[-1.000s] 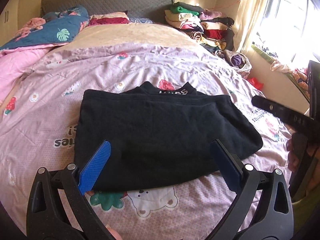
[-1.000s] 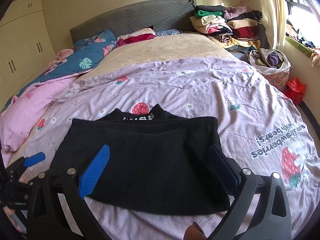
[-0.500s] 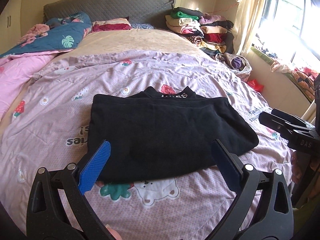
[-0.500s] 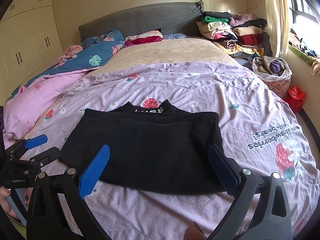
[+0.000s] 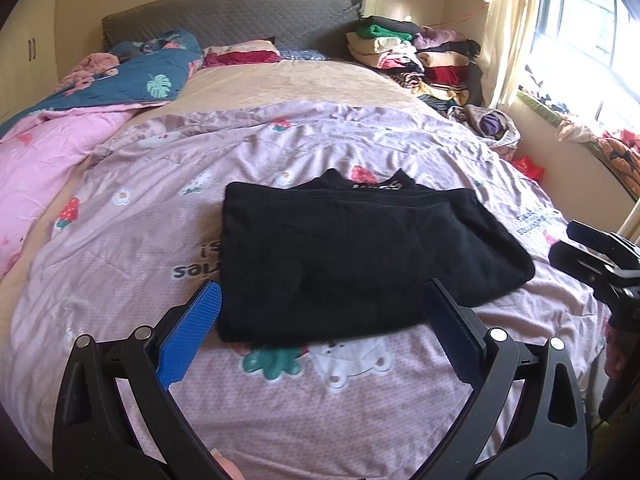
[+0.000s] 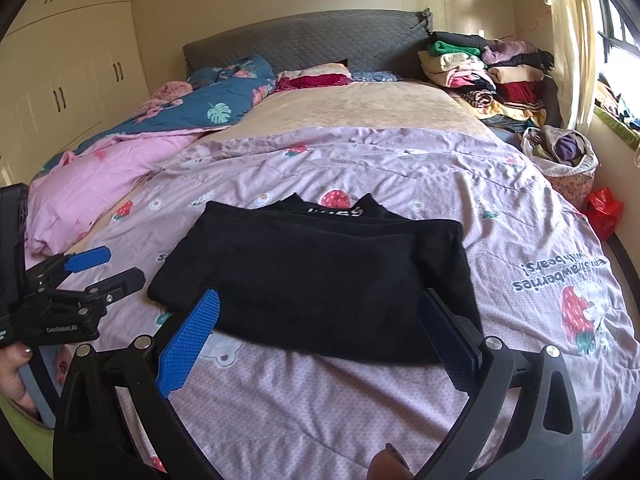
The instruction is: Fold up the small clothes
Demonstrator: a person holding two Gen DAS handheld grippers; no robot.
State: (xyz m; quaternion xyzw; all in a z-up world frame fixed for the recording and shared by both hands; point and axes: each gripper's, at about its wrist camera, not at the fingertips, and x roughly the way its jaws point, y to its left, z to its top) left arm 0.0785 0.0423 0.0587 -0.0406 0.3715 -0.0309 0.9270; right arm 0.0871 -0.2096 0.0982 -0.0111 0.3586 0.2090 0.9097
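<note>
A folded black garment lies flat on the pink printed quilt, its collar with white lettering at the far edge. It also shows in the right wrist view. My left gripper is open and empty, held above the quilt just short of the garment's near edge. My right gripper is open and empty, also held back from the near edge. The right gripper shows at the right of the left wrist view. The left gripper shows at the left of the right wrist view.
A stack of folded clothes sits at the bed's far right corner. A blue leaf-print duvet and a pink duvet lie along the left. A bag of clothes and a window are at the right.
Both grippers have drawn back from the garment and risen. The garment now lies farther away and free of the fingers in both views.
</note>
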